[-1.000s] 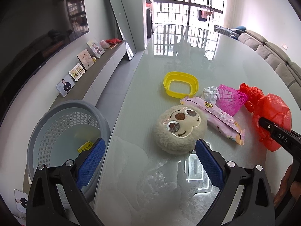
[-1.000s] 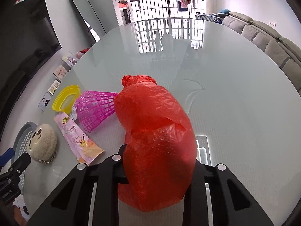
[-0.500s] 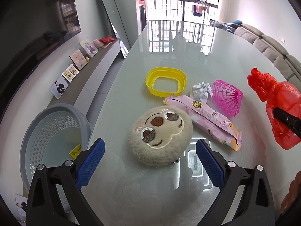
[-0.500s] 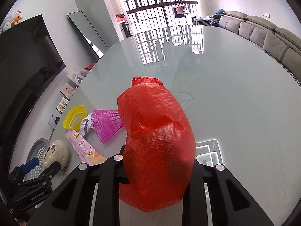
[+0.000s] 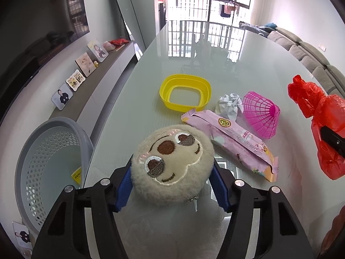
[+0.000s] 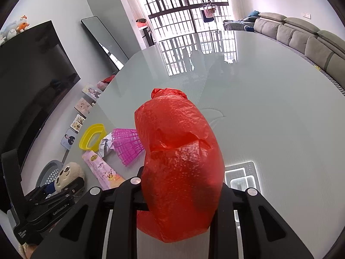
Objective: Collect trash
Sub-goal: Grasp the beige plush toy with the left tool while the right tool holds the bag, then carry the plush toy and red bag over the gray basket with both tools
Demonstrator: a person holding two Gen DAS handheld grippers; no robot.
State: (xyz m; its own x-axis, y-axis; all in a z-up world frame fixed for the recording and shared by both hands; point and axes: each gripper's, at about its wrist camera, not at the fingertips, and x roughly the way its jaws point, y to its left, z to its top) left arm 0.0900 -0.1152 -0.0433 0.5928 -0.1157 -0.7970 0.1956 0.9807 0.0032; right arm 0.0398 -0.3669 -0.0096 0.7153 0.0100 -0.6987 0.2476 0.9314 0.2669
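Two pairs of tongs are loaded at this moment. My left tongs (image 5: 172, 185) are pinching the plush sloth-face pouch (image 5: 172, 164), their blue pads (image 5: 124, 188) pressed into its fur on either side; it sits at the near edge of the glass table (image 5: 226, 64), and I cannot tell whether it has left the surface. My right tongs (image 6: 181, 196) are pinching the red plastic bag (image 6: 179, 161), which bulges up between the jaws, and in the left view it looks to hang clear of the table.

As I judge it, the collecting is barely begun. The grey perforated basket (image 5: 51, 168) stands on the floor just beside the table's left edge, below my left tongs, and I see nothing in it but a yellow sticker. Nothing has been dropped yet.

Left lying on the table are the pink snack wrapper (image 5: 230, 142), the crumpled paper ball (image 5: 229, 106) touching its far side, the pink mesh cone (image 5: 262, 116) just beside the paper, and the yellow plastic ring (image 5: 185, 96) a little further back. Of these the wrapper and the paper look most plainly like trash; whether the pouch belongs in the basket at all I doubt.
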